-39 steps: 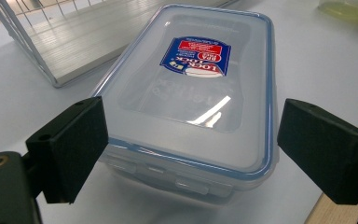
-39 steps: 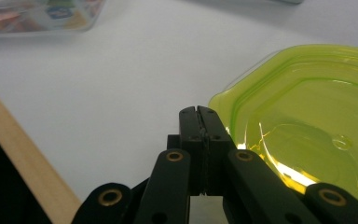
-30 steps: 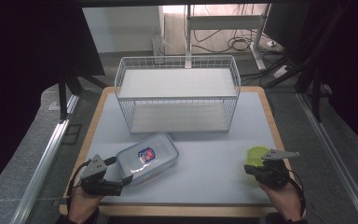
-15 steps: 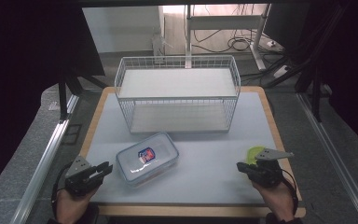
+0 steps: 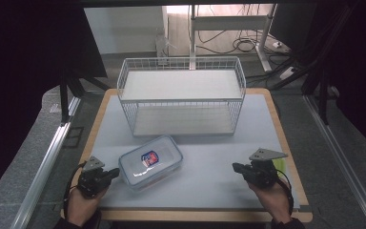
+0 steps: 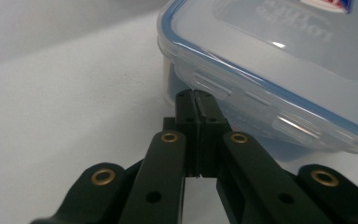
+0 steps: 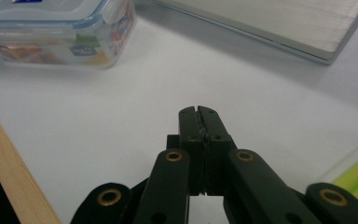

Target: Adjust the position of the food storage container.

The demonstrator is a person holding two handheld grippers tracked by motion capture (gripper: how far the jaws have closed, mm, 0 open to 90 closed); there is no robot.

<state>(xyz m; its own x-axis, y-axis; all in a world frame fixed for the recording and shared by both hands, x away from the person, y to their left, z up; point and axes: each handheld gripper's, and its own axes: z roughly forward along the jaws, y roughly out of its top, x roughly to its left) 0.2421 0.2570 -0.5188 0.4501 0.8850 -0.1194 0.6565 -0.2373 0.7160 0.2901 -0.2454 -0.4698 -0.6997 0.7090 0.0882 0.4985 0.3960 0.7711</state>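
Pale matting covers a wood-edged table in the high view, with dark surroundings, grey floor and cables behind. A white wire basket stands at the far middle, its bottom bare. Nearer, left of centre, lies a lidded clear plastic box with a blue seal and a red-and-blue label. The left gripper sits just beside the box's left end; the right gripper is well apart at the right, beside a yellow-green thing. Compared with a second ago, the left gripper has drawn back off the box and its jaws have just been closing with nothing between them.

Left gripper view: jaws shut together, tips just at the box's latch side.

Right gripper view: jaws shut, empty, over bare matting; the box shows coloured contents, too unclear to name.
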